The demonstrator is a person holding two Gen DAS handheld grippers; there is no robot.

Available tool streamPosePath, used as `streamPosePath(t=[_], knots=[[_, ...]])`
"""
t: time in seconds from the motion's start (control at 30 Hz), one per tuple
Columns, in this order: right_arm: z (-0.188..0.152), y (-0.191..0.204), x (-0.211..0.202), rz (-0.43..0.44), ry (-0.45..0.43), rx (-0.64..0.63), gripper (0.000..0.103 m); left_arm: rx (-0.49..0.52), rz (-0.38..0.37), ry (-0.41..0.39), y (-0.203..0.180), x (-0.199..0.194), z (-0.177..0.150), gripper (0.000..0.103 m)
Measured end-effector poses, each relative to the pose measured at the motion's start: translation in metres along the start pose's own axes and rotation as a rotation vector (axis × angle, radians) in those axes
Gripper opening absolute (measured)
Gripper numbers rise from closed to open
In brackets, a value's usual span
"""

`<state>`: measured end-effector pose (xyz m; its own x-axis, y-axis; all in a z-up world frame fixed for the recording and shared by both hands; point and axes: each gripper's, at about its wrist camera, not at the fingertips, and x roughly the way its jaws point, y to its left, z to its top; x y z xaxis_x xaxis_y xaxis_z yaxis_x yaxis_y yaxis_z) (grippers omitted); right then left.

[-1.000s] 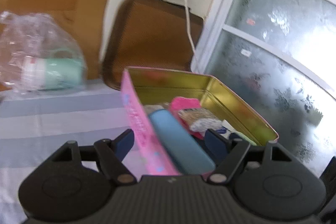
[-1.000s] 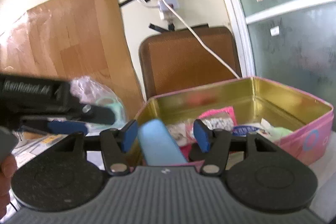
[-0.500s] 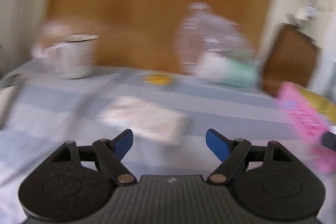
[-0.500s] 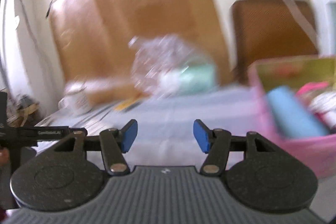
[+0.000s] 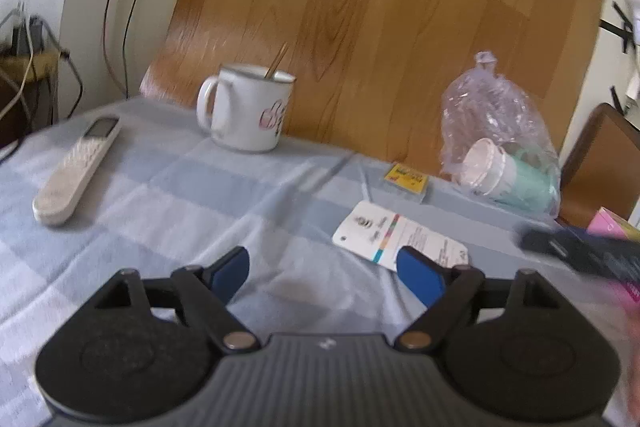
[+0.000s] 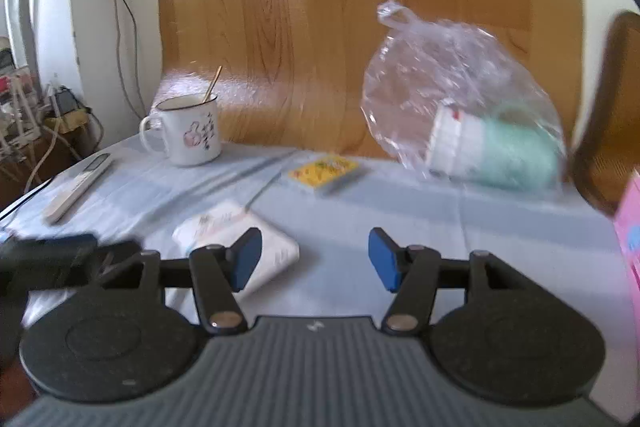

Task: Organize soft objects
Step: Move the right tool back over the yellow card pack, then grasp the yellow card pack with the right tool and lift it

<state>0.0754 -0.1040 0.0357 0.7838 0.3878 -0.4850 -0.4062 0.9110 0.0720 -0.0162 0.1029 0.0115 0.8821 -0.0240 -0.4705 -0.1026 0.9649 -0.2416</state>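
1. We see the left tool (image 5: 323,274) angled down over the surface (image 5: 200,195), jaws wide and just opened further, nothing between them
2. Right tool (image 6: 315,259) likewise angled, spread, empty
3. White packet (image 5: 400,235) lies just beyond the left tool

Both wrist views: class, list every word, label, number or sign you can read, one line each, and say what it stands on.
No text can be read in either view.
White mug: pink drawing and dark characters, too blurred.
White packet: a round logo and fine print, too small.
Yellow packet: printed pattern, too blurred.
Cup in the plastic bag: a red mark near its rim, unreadable.
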Motion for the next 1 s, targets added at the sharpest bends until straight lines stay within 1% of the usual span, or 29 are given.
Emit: streamPosePath(t=[0.1,0.2,0.23,0.27,0.3,0.4,0.6,0.63,0.67,0.7,0.77,0.87,1.0], knots=[[0.017,-0.002,0.033,-0.019,0.019,0.018,0.063,0.017,-0.003,-0.044,-0.003,-0.006,-0.001,0.086],[0.031,-0.004,0.066,-0.030,0.047,0.057,0.063,0.005,-0.003,-0.073,-0.002,-0.009,0.000,0.087],[0.036,-0.005,0.078,-0.034,0.062,0.073,0.066,0.001,-0.003,-0.079,-0.002,-0.010,0.000,0.087],[0.039,-0.005,0.090,-0.036,0.078,0.089,0.070,-0.002,-0.004,-0.084,-0.001,-0.010,0.001,0.087],[0.043,-0.005,0.102,-0.039,0.095,0.108,0.072,-0.002,-0.004,-0.087,-0.001,-0.010,0.001,0.087],[0.052,-0.005,0.133,-0.076,0.130,0.140,0.073,0.002,-0.002,-0.093,-0.002,-0.010,0.001,0.087],[0.064,-0.001,0.181,-0.116,0.211,0.165,0.082,0.002,-0.004,-0.102,-0.002,-0.011,0.000,0.088],[0.064,-0.002,0.187,-0.135,0.232,0.157,0.081,0.001,-0.004,-0.103,-0.002,-0.011,0.000,0.088],[0.062,-0.001,0.192,-0.153,0.254,0.136,0.079,0.001,-0.004,-0.104,-0.002,-0.011,0.000,0.088],[0.060,0.003,0.191,-0.161,0.237,0.089,0.078,0.002,-0.004,-0.104,-0.002,-0.011,0.000,0.088],[0.057,0.003,0.184,-0.132,0.223,0.067,0.066,0.005,-0.004,-0.107,-0.003,-0.011,0.000,0.089],[0.051,-0.001,0.168,-0.108,0.223,0.043,0.063,0.005,-0.001,-0.109,-0.003,-0.011,0.000,0.090],[0.042,-0.013,0.141,-0.077,0.218,0.042,0.062,0.004,-0.001,-0.108,-0.002,-0.010,0.000,0.090]])
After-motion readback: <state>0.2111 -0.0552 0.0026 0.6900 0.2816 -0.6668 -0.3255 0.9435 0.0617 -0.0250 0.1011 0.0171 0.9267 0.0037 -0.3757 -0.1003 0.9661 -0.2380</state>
